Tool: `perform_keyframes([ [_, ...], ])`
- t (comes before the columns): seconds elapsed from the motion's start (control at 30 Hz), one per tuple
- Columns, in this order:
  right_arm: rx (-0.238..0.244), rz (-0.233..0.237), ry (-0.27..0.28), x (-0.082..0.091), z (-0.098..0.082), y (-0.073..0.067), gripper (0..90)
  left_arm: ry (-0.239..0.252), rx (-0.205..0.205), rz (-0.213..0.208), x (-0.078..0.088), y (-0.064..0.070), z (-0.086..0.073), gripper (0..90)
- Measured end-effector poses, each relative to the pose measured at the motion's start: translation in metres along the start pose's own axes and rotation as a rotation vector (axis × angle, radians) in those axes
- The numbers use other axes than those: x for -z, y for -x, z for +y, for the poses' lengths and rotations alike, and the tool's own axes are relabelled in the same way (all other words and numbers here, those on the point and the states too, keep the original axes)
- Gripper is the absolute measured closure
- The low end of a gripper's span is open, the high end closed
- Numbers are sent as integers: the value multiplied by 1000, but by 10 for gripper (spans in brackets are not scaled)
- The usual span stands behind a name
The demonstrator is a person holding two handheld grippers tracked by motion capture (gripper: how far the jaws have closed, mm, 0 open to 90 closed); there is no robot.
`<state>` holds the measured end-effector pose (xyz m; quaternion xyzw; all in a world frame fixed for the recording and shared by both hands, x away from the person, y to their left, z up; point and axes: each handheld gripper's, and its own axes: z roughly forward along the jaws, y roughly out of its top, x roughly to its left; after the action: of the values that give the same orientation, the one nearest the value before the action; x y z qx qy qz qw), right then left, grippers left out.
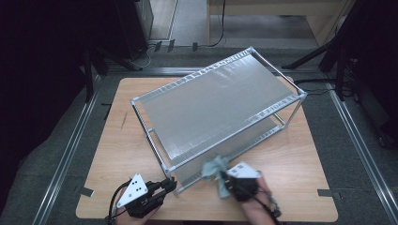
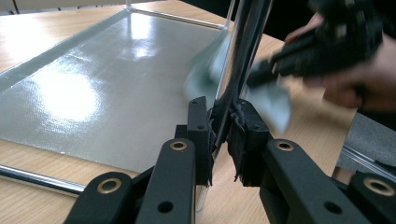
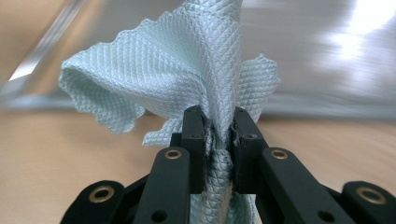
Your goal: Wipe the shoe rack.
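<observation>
The right gripper (image 3: 218, 128) pinches a crumpled pale-green waffle-weave cloth (image 3: 187, 70) that bunches up above its jaws at the near edge of the shiny two-tier metal rack (image 1: 220, 101), whose corner post (image 2: 243, 51) the left gripper (image 2: 219, 133) clamps, on a wooden table (image 1: 122, 140) over grey floor (image 1: 356, 154).

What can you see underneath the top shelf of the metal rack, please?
Under the top shelf sits a lower shelf, only its front edge and right end showing. The rest of it, and anything on it, is covered.
</observation>
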<state>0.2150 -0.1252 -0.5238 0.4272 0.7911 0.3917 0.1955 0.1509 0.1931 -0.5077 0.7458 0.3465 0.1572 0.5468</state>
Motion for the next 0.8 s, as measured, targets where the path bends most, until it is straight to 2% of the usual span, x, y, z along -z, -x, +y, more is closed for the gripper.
perform_keyframes([
  [0.07,-60,-76,12,15,0,32,794,-1,2,1,-1,0,0,793],
  [0.13,-84,-182,13,28,-2,61,792,-2,1,0,-2,-1,1,793],
  [0.2,-126,-261,3,38,-10,87,792,-1,1,-3,-3,-2,1,792],
  [0.27,-150,-333,-29,44,-21,108,791,3,4,-4,-4,-3,1,791],
  [0.3,-170,-353,-38,47,-26,118,791,4,4,-5,-4,-3,1,791],
  [0.37,-161,-405,-68,47,-35,131,794,4,3,-9,-6,-2,2,791],
  [0.4,-160,-415,-81,45,-39,136,793,4,4,-9,-6,-2,2,791],
  [0.47,-205,-393,-99,42,-45,147,774,4,2,-9,-7,-1,2,790],
  [0.5,-217,-375,-96,42,-45,150,734,3,2,-9,-7,-1,2,791],
  [0.57,-210,-357,-75,46,-44,151,547,2,2,-13,-8,-1,3,791],
  [0.63,-216,-319,-49,53,-40,149,423,-1,1,-18,-9,-1,3,791],
  [0.67,-217,-306,-32,57,-38,147,388,-2,2,-23,-10,-1,4,791],
  [0.8,-173,-297,27,68,-28,131,342,-4,-6,-36,-16,2,6,790],
])
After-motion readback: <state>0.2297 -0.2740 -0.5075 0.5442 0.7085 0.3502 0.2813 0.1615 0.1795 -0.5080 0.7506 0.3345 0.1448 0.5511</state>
